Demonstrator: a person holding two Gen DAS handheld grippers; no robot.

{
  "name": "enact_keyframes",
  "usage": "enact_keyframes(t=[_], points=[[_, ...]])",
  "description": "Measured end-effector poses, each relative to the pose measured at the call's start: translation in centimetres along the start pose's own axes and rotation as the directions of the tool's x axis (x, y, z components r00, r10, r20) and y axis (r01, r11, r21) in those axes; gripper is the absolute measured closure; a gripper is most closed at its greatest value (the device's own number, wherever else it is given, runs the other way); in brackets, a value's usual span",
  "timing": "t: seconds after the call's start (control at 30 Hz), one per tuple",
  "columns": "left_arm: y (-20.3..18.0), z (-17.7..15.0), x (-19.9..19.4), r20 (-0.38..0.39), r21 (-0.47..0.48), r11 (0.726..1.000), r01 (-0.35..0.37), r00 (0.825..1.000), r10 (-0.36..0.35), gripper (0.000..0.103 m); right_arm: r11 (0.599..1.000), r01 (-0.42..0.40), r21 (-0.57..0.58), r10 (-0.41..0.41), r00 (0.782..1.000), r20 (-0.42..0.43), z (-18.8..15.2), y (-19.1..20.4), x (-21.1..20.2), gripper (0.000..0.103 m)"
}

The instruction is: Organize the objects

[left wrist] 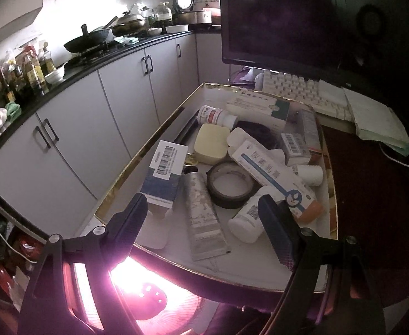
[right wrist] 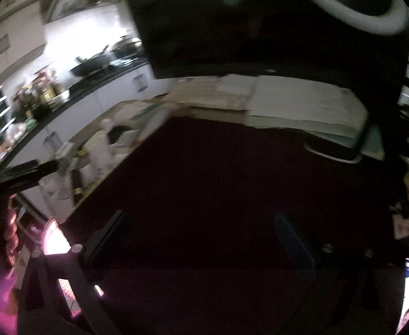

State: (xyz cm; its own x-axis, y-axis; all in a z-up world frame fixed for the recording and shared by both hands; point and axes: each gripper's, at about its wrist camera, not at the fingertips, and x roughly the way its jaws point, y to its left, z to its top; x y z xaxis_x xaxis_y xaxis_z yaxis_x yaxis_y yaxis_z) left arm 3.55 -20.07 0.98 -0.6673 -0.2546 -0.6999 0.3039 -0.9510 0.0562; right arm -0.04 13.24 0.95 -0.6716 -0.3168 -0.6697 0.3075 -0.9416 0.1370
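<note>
Left claw [left wrist: 204, 209] agape over tray [left wrist: 260, 273], right view blurred

A home kitchen: wok [left wrist: 87, 42] on stove, oil bottles [left wrist: 34, 69], cabinets [left wrist: 126, 95].

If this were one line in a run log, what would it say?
left gripper: open above box of toiletries | right gripper: open, empty, over dark tabletop

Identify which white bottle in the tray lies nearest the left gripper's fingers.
The white bottle with the printed code label, lying beside the right-hand finger. The red-labelled bottle lies at the tray's far end.
</note>
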Motion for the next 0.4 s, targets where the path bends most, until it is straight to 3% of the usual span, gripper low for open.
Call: enact_keyframes(t=[0.23, 0.4], points=[[-1.3, 0.0, -0.1, 0.007, 0.028, 1.0, 0.013, 1.0, -0.013, 0.021, 0.996, 0.08, 0.042, -0.08, 0.997, -0.014, 0.0, -3.0, 0.6, 0.0], [-2.8, 0.3, -1.6, 0.043, 0.035, 0.997, 0.069, 0.997, -0.07, 0.021, 0.968, 0.251, 0.025, -0.25, 0.967, -0.046, 0.3, -4.7, 2.6, 0.0]])
